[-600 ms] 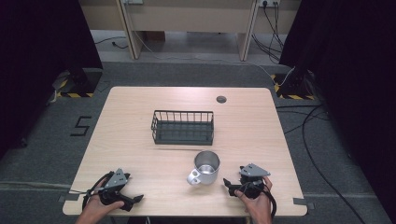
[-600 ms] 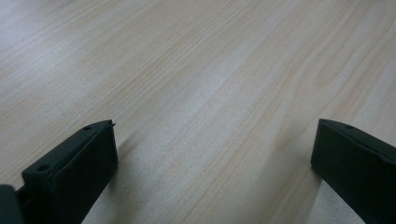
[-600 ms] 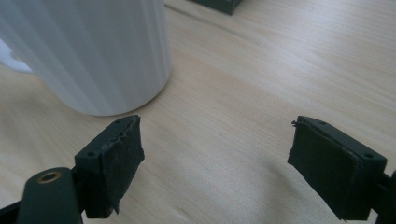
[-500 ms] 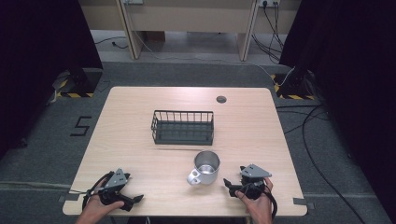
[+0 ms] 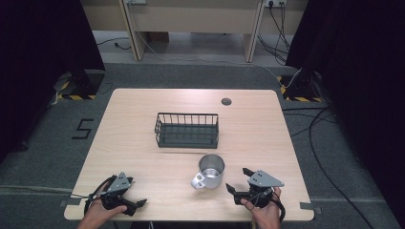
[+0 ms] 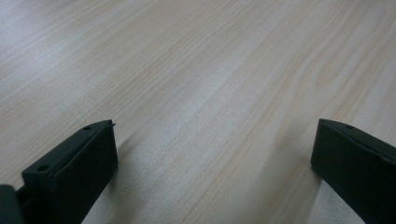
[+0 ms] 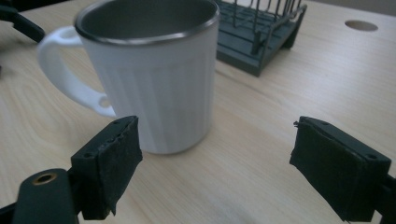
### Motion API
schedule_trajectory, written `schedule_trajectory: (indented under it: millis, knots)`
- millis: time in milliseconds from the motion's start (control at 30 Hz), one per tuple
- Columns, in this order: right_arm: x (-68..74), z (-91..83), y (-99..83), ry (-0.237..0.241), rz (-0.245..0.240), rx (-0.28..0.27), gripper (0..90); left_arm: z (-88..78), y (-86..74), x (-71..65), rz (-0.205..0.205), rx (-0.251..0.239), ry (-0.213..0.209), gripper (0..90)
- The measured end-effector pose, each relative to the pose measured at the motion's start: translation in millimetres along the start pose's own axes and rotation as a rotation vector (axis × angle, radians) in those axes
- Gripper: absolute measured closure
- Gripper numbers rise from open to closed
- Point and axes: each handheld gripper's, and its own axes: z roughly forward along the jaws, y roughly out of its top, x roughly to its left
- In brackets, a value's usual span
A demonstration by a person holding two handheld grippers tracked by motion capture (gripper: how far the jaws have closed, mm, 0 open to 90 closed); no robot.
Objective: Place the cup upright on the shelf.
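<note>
Fingers (image 7: 109,163) on the right gripper (image 5: 236,179) are spread wide with nothing between them, and the left gripper (image 5: 137,192) is just as open over bare table (image 5: 143,157). Compared with half a second back, basically nothing has shifted: both hands sit parked at the near edge and the mug (image 5: 210,169) hasn't budged. So I'd say the grab hasn't started yet.

The mug stands upright at about 10 o'clock from the right gripper, near but not touching, with its white handle turned towards 7 o'clock. The wire basket (image 5: 187,130) sits at 11 o'clock from the mug, a little apart. I'd guess it's the drop spot. Nothing blocks the reach; the cable hole (image 5: 226,101) is well off at 1 o'clock.
</note>
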Motion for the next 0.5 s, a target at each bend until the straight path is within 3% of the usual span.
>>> schedule_trajectory:
  millis: [233,500]
  knots:
    - [9.0,0.6,11.2,0.055,-0.057,-0.05,15.2,0.0,0.0,0.0,0.0,0.0,0.0,0.0]
    - [14.2,9.5,21.6,0.085,-0.095,-0.06,15.1,0.0,0.0,-0.1,-0.001,0.0,0.0,0.0]
